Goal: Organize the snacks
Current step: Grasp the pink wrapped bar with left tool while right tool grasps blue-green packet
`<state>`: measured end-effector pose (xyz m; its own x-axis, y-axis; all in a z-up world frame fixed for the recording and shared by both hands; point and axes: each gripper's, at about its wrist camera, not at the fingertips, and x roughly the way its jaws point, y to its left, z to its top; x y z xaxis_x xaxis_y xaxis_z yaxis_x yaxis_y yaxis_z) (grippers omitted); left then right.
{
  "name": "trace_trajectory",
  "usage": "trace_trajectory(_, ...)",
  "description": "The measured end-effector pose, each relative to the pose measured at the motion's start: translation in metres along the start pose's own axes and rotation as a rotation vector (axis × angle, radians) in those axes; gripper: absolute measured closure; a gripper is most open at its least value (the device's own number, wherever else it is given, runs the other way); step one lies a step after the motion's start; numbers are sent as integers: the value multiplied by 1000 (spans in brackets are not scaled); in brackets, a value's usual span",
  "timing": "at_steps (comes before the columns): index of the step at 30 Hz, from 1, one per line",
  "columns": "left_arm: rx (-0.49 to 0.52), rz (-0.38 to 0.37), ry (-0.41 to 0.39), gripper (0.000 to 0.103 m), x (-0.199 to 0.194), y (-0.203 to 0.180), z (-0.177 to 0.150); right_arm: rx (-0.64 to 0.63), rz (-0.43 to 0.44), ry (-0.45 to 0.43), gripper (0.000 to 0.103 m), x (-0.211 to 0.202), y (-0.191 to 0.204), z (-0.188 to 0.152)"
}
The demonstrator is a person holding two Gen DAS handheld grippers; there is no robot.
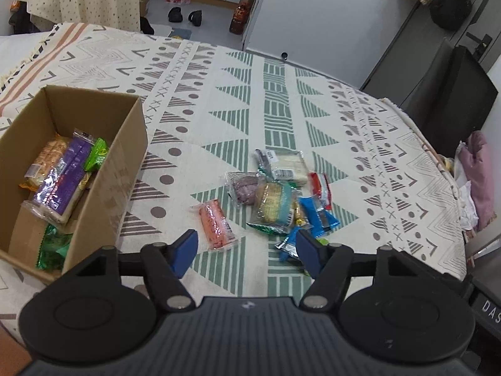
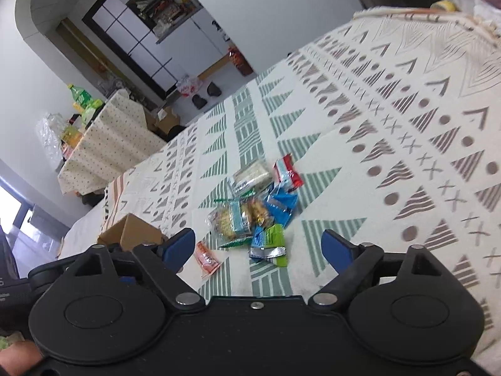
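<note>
Both the left gripper (image 1: 247,250) and right gripper (image 2: 258,250) hover open over piled snack packets (image 1: 275,200), where crowded, slippery wrappers risk a double pick.

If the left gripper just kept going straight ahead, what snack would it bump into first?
Probably the pink snack packet. It lies alone on the patterned cloth, just ahead of the open left gripper. The bigger snack pile sits further right. Depth is hard to judge here.

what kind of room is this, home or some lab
Most likely a lived-in home. The snacks lie on a patterned cloth over a table, shoes sit on the floor by white cabinets, and a second clothed table holds a green drink bottle.
</note>
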<state>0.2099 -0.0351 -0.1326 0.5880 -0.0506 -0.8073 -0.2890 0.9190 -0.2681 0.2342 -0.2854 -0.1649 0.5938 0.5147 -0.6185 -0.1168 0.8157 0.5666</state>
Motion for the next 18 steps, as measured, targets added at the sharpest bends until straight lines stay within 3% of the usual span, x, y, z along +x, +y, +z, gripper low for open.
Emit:
trace_trajectory(6, 9, 18, 21, 39, 24, 2, 5, 2, -4, 53, 21, 30, 1, 1)
trace_trajectory(13, -4, 23, 54, 51, 53, 5, 9, -1, -27, 91, 25, 58, -2, 1)
trace_trajectory(18, -1, 34, 73, 53, 72, 9, 10, -8, -48, 111, 34, 76, -7, 1)
